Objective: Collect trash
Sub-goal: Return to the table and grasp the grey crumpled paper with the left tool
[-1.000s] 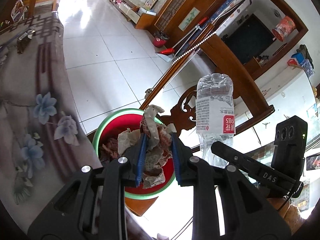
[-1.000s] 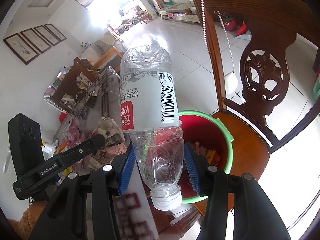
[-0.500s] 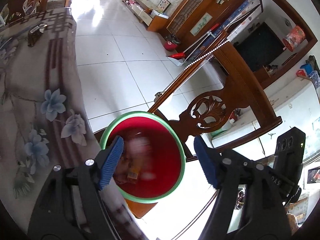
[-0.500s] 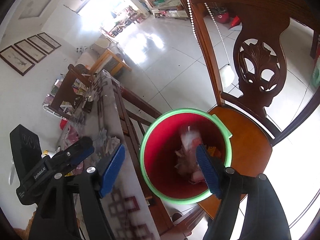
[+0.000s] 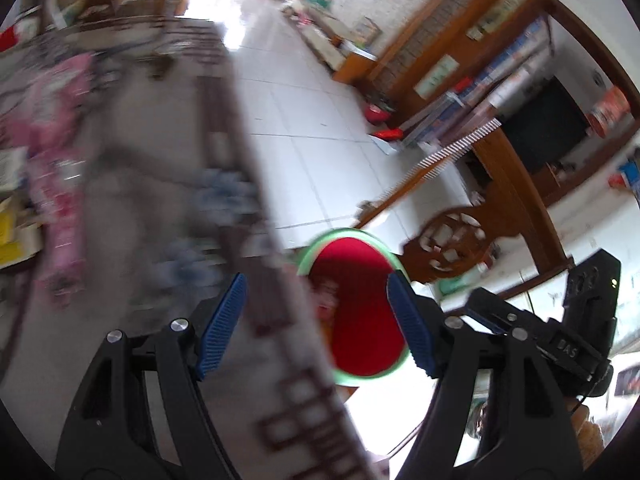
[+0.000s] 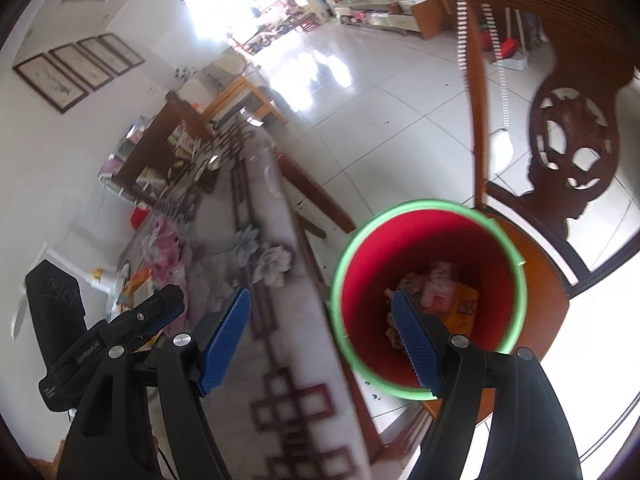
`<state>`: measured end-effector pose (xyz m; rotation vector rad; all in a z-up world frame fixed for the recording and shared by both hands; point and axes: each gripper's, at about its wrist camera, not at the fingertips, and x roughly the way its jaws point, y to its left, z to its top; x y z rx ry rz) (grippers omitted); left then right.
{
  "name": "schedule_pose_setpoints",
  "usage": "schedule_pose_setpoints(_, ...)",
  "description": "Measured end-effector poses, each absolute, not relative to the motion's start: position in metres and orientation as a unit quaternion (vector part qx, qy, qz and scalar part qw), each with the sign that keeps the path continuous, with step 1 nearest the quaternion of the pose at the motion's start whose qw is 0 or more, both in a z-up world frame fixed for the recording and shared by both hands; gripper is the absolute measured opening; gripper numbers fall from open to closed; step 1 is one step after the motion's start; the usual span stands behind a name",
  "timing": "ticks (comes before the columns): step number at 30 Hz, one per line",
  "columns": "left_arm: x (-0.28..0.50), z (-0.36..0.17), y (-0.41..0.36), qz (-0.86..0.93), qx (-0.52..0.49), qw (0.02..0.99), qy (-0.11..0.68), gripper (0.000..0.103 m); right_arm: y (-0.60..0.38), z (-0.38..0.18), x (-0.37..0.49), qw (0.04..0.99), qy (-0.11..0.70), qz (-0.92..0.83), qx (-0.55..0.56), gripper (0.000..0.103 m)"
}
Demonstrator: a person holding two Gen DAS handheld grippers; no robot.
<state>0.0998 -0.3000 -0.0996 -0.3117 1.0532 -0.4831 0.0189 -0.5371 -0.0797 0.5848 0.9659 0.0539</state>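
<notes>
Bin (image 6: 428, 236) holds trash | left hand-held gripper (image 5: 316, 324) spread, empty | right hand-held gripper (image 6: 322, 338) spread, empty

Bin (image 6: 430, 292): red inside, green rim (image 5: 352, 233). Trash (image 6: 442, 290) in it: pink-white wrapper and an orange-yellow pack. Counter (image 6: 280, 340): grey-white cloth with pale blue flowers (image 6: 266, 258) at centre frame and a dark brown square fret border. Fingers (image 6: 226, 334): blue ribbed pads on black arms, the same in the left view (image 5: 408, 326). Chair (image 6: 568, 152): dark brown carved wood, orange-brown seat. Floor (image 6: 360, 92): glossy white tiles. Pink packaging (image 5: 60, 184), left of frame, blurred.
</notes>
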Motion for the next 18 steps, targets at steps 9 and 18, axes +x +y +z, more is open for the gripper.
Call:
schedule_pose_setpoints(9, 0.091, -0.113, -0.117, -0.034, -0.202, 0.848, 0.489, 0.070, -0.433, -0.084, 0.043, 0.836, 0.487, 0.084, 0.239, 0.071)
schedule_pose_setpoints(18, 0.088, -0.137, -0.002, 0.063, -0.236, 0.829, 0.503, 0.070, -0.352, -0.087, 0.050, 0.831, 0.498, 0.116, 0.218, 0.071)
